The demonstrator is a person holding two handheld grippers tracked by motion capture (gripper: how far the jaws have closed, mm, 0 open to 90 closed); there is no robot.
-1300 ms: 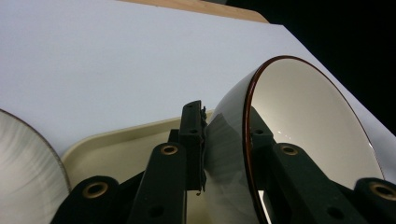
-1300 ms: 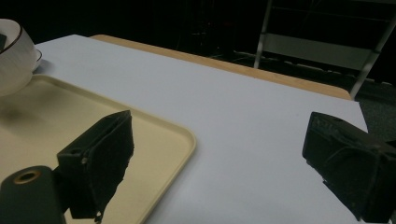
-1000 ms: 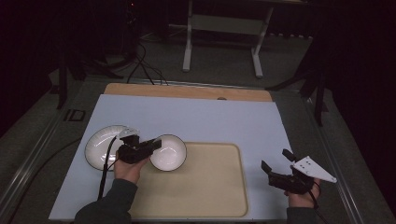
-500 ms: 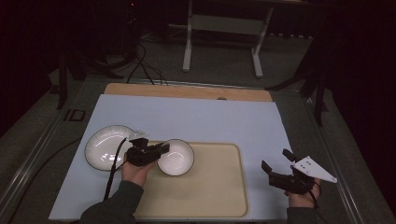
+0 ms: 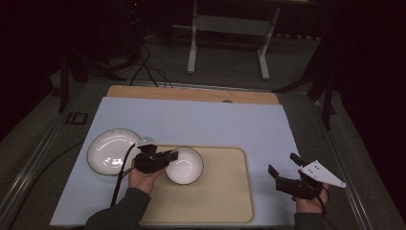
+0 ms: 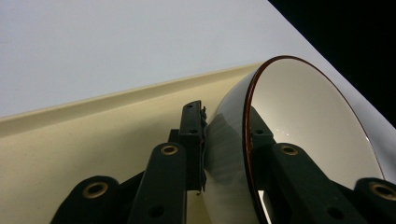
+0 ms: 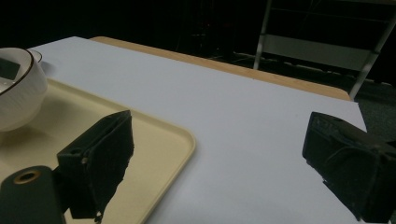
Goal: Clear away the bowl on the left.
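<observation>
Left gripper (image 5: 168, 156) fingers clamped, right gripper (image 5: 282, 168) fingers spread wide

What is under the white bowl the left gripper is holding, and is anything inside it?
The beige tray lies under the bowl. Inside, one jaw of the left gripper clamps its rim; otherwise it looks empty. Whether its base touches the tray is hidden.

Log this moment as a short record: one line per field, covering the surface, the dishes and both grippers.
surface: pale blue table top with a wooden strip along its far edge
tray: cream tray, lying on the near half of the table
bowl: white bowl with a dark rim, over the tray's left end
plate: white plate, on the table left of the tray
left gripper: left gripper shut on the bowl's rim, one jaw inside, one outside
right gripper: right gripper open, holding nothing, at the table's right near corner
</observation>
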